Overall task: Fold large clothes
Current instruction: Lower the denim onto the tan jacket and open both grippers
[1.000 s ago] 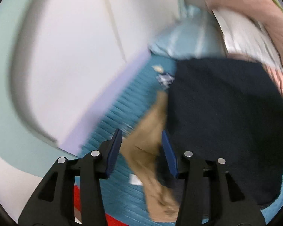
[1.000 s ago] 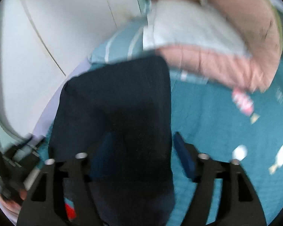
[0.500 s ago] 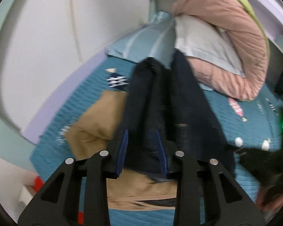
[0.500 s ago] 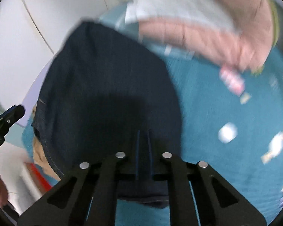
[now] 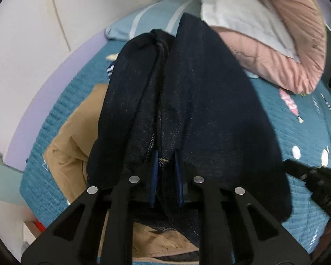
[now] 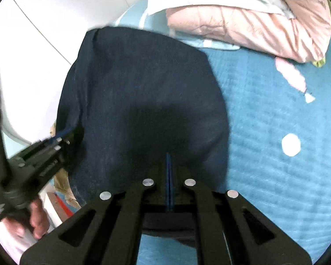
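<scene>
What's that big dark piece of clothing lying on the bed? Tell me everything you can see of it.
The dark garment looks like navy denim, probably jeans, with stitched seams and one tan thread mark near the left gripper. It lies lengthwise on the teal quilt, two long parts side by side with a fold between, partly covering a tan garment. The left gripper's jaws are closing with a bunched seam between them. The right gripper is shut on its near edge. Its far end reaches toward the striped pillow.

Dark denim jeans (image 5: 209,110) are showing a matt, rough twill weave. Beyond the left hand-held gripper (image 5: 165,172), matt black plastic, a quilted bedspread (image 5: 309,137) is looking ribbed.
</scene>
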Motion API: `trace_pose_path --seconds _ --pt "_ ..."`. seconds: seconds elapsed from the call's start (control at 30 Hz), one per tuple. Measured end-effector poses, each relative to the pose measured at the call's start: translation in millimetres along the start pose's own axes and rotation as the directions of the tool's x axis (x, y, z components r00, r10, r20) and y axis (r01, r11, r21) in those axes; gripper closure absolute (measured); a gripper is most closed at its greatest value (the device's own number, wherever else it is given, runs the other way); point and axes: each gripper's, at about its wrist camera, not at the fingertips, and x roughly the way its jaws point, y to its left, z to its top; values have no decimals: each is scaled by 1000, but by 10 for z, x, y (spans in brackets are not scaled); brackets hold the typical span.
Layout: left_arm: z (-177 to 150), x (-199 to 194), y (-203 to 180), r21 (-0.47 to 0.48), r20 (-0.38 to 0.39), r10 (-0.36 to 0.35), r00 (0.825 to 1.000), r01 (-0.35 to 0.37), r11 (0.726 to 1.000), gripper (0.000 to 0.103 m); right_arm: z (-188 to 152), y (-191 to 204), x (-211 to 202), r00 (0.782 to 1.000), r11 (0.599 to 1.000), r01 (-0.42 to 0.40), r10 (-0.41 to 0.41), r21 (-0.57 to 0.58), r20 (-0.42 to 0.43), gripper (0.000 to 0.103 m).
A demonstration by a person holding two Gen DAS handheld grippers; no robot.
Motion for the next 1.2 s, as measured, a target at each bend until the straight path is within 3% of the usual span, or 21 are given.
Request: trace_pose_path --seconds 0.07,0.17,0.27,0.47,0.53,0.63,0.7,0.73,0.77,0.8,0.83,0.87,0.97,1.13,1.17,1.2 --pt "-13 88 52 -15 -9 -1 1000 1 1000 88 -22 -131 374 996 998 -15 20 62 -92 102" --pt "-10 174 86 -19 -29 -21 999 20 1000 87 -74 -212 641 993 991 -45 58 123 -103 102" --pt "29 53 6 39 -24 -5 1000 6 999 88 -13 -96 501 995 1000 3 0 26 -103 102" --pt "453 -382 -247 97 65 -106 992 100 990 89 494 -186 86 998 997 -65 63 49 31 102" --pt "648 -379 -330 102 98 -103 990 93 990 89 747 -172 44 996 997 -61 57 50 74 102" --pt "993 -151 -395 65 81 -81 993 75 995 89 1095 -231 143 995 997 -47 41 62 90 102" --pt "1180 64 -324 20 89 28 996 -30 999 96 1222 -272 296 996 997 -46 40 69 75 102" --pt "1241 252 -214 -18 57 114 992 -113 993 101 1265 -282 470 999 996 -37 35 76 33 102" --pt "1256 365 -128 -35 32 139 990 -138 990 101 1315 -319 720 999 997 -7 10 82 -37 102" --pt "1232 524 -38 -35 0 225 974 -225 974 102 1301 -311 856 998 996 -4 9 84 -61 102" --pt "1194 703 9 -12 -40 339 940 -339 941 101 1277 -309 941 998 996 10 -4 89 -61 102" --pt "1100 939 127 5 -89 364 927 -365 931 101 1253 -289 968 999 995 27 -24 94 -36 102" --pt "956 947 393 -98 -75 240 968 -247 964 102 1220 -170 939 997 997 79 -79 14 -6 102" --pt "929 558 284 -66 26 208 978 -206 976 101 1187 -266 836 999 998 53 -53 32 -2 102" --pt "896 476 244 -47 37 198 980 -196 979 95 1164 -277 799 999 999 45 -45 31 4 102" --pt "862 393 221 -42 54 203 978 -201 979 80 1141 -311 774 999 999 32 -33 32 11 101"
